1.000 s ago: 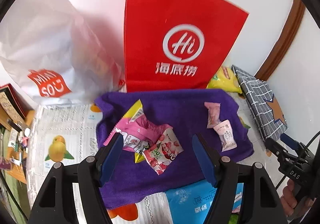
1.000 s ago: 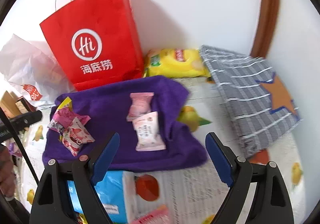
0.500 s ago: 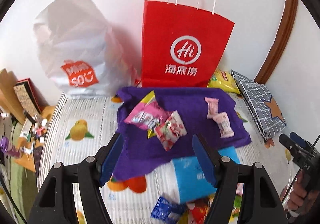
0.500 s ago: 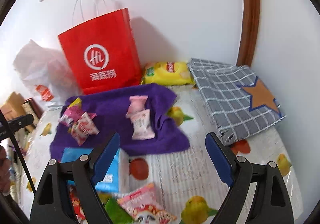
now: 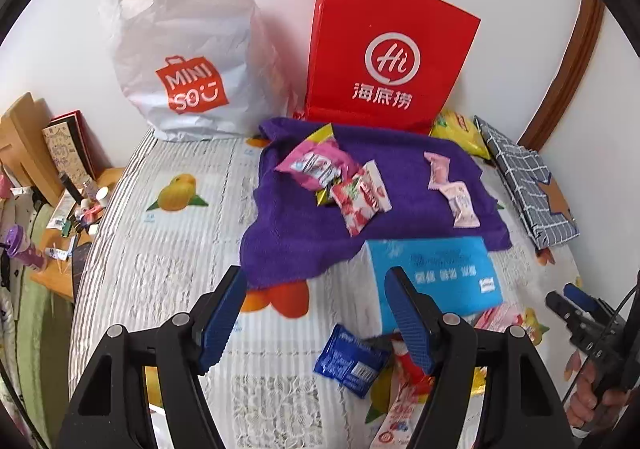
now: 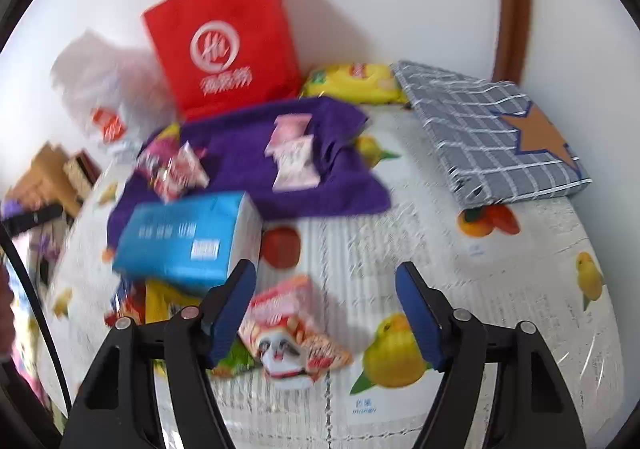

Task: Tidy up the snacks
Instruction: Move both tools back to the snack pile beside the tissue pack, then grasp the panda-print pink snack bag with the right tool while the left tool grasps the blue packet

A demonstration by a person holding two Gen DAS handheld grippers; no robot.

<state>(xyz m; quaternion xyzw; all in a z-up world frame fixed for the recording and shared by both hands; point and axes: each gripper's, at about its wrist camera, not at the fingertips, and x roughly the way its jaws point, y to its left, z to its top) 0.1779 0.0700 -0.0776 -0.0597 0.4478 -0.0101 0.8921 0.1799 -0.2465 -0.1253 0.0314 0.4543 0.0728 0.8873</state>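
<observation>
A purple cloth [image 5: 304,233] [image 6: 240,153] lies on the fruit-print table cover, with pink and red snack packets [image 5: 332,177] [image 6: 172,169] on its left part and two pale pink packets [image 5: 452,189] [image 6: 294,153] on its right. A blue tissue pack [image 5: 436,277] [image 6: 188,237] sits in front of the cloth. Loose snacks lie nearer: a blue packet [image 5: 352,361] and a red-and-white packet [image 6: 288,325]. My left gripper [image 5: 316,317] hangs open over the table cover with nothing between its fingers. My right gripper [image 6: 326,313] is closing its jaws, nothing held; the red-and-white packet lies below its left finger.
A red paper bag [image 5: 388,57] [image 6: 224,37] and a white plastic bag [image 5: 184,65] stand against the wall. A yellow snack bag [image 6: 356,83] and a grey checked pouch [image 6: 492,133] lie at the right. A cluttered wooden shelf [image 5: 60,185] stands left of the table.
Both grippers have pulled back from the purple cloth, bringing the blue tissue pack and the loose snacks in front of it into view. The right gripper's jaws have narrowed.
</observation>
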